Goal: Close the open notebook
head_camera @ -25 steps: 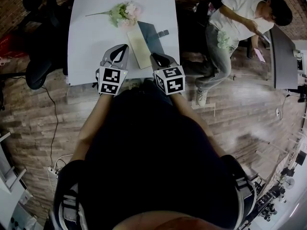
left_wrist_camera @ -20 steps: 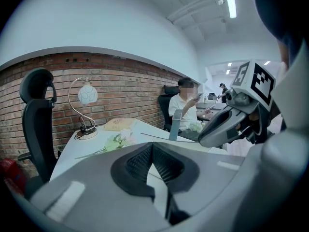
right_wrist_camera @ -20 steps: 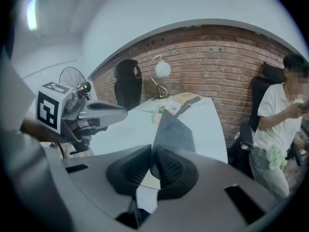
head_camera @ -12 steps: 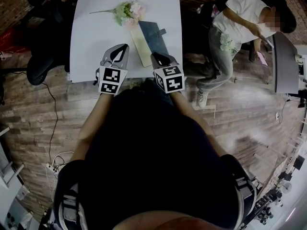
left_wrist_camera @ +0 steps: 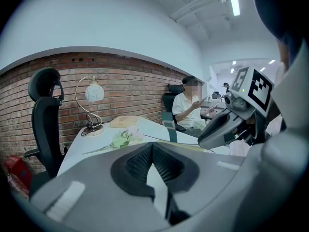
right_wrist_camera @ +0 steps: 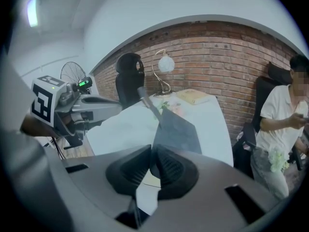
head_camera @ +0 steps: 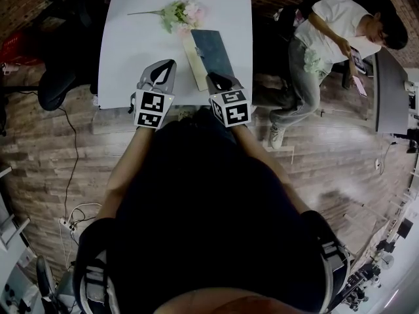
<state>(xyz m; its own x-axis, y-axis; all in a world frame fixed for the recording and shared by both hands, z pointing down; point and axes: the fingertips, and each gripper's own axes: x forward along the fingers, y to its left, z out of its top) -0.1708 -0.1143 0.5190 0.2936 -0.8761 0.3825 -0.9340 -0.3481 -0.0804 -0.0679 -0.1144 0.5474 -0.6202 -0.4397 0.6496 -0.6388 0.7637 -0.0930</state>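
Half shut, by the look: notebook [head_camera: 213,51] on the white table [head_camera: 131,57], long axis running away from the body, dark cover [right_wrist_camera: 178,129] tilted over the cream page [head_camera: 194,70]. Just ahead of the nearer right gripper [right_wrist_camera: 152,150], jaws all but together, seemingly pinching the cover's near edge. Left gripper [left_wrist_camera: 152,145] alongside, clear of it, jaws closed on nothing. Likely needs swinging leftward, down.

White worktop [head_camera: 137,51]: notebook [head_camera: 211,52] nr front R edge, flower sprig [head_camera: 180,15] just beyond it, lamp [left_wrist_camera: 91,128] & tan book [left_wrist_camera: 124,122] at far end.
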